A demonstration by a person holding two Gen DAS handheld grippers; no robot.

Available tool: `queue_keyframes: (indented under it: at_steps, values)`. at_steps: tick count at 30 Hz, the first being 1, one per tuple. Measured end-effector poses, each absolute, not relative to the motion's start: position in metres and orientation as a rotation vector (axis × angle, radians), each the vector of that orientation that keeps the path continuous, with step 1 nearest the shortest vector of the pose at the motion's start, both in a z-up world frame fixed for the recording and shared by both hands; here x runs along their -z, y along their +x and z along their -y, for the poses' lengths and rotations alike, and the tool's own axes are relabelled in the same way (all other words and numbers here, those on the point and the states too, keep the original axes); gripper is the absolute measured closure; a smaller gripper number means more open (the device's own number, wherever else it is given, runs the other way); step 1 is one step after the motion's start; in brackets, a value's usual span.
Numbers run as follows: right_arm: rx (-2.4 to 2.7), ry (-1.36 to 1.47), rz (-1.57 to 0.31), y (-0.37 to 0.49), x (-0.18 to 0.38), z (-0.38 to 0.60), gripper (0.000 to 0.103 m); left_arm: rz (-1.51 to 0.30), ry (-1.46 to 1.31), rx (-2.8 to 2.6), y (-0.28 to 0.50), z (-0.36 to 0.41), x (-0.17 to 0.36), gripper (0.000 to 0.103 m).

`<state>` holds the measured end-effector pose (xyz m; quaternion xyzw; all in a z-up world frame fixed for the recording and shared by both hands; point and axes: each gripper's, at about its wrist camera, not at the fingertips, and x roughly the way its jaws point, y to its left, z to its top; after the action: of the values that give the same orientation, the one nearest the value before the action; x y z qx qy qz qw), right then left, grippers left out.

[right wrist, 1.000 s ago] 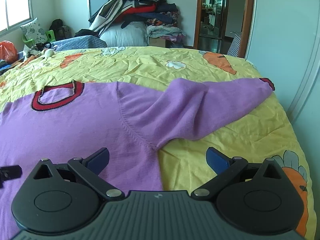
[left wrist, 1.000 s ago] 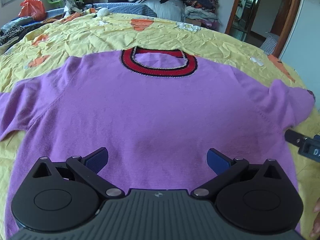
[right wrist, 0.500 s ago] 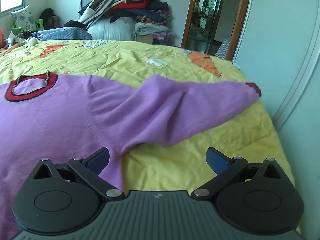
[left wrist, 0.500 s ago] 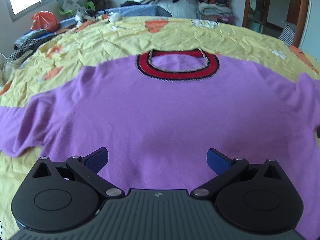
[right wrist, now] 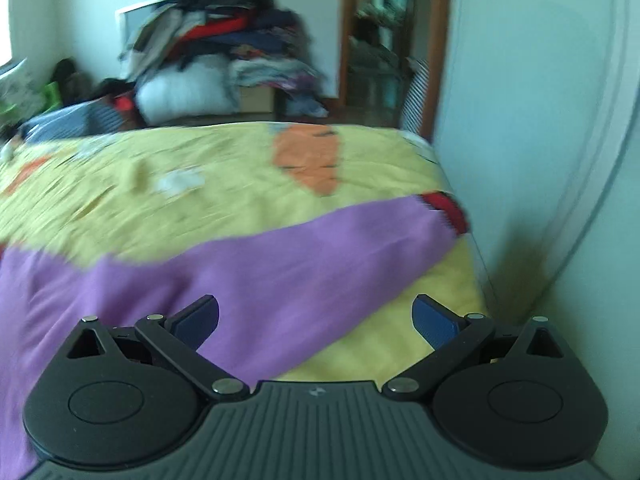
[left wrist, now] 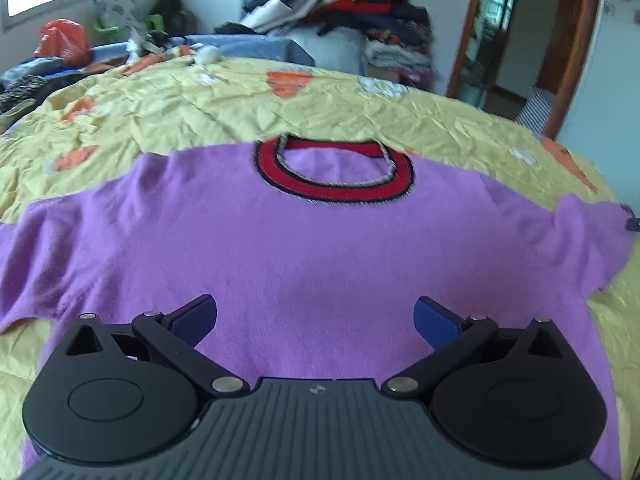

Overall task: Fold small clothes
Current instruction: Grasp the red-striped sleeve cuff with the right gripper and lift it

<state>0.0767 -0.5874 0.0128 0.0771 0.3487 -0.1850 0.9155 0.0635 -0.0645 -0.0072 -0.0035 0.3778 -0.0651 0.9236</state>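
Both tongs are spread wide and holding nothing. The left gripper (left wrist: 316, 314) hangs over the lower body of the purple sweater (left wrist: 320, 248), and the right gripper (right wrist: 316, 314) sits over the right sleeve (right wrist: 300, 256), jaws straddling its lower edge where the purple meets the bedspread (right wrist: 200, 196).

The sweater lies flat, front up, in the middle of the bed, red collar (left wrist: 336, 184) toward the far edge. The right sleeve runs out to the bed's right edge, its red cuff (right wrist: 448, 208) almost at the corner by the wall. The left sleeve (left wrist: 24, 264) trails toward the left edge.

I'd say we're right at the start, lining up for a sleeve fold. Tip: take the sleeve out near the cuff, pinch both layers, lift only a little and sweep it across the chest so the shoulder seam becomes the crease. Keep the left tongs low to pin the body.

Versus a second ago: the right view has swung out along the sleeve (it's blurry now), the collar is gone from it, and the left view sits more squarely on the collar.
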Motion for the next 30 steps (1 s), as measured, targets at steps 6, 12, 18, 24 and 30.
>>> queue_keyframes:
  at_steps: [6,12,18,24,30]
  values:
    - [0.339,0.514,-0.729,0.103,0.005,0.682,0.0,-0.734,0.081,0.054,0.071,0.061,0.014,0.0]
    - [0.34,0.653,-0.698,0.118,0.016,0.718,0.0,-0.759,0.053,0.008,0.094,0.047,0.032,0.0]
    - [0.381,0.604,-0.708,0.137,0.019,0.727,0.035,-0.777,0.033,0.024,0.103,0.042,0.049,0.0]
    - [0.436,0.556,-0.723,0.139,0.019,0.731,0.092,-0.776,0.022,0.04,0.107,0.039,0.054,0.0]
    - [0.419,0.519,-0.672,0.122,0.004,0.711,0.095,-0.792,0.012,0.053,0.109,0.037,0.053,0.0]
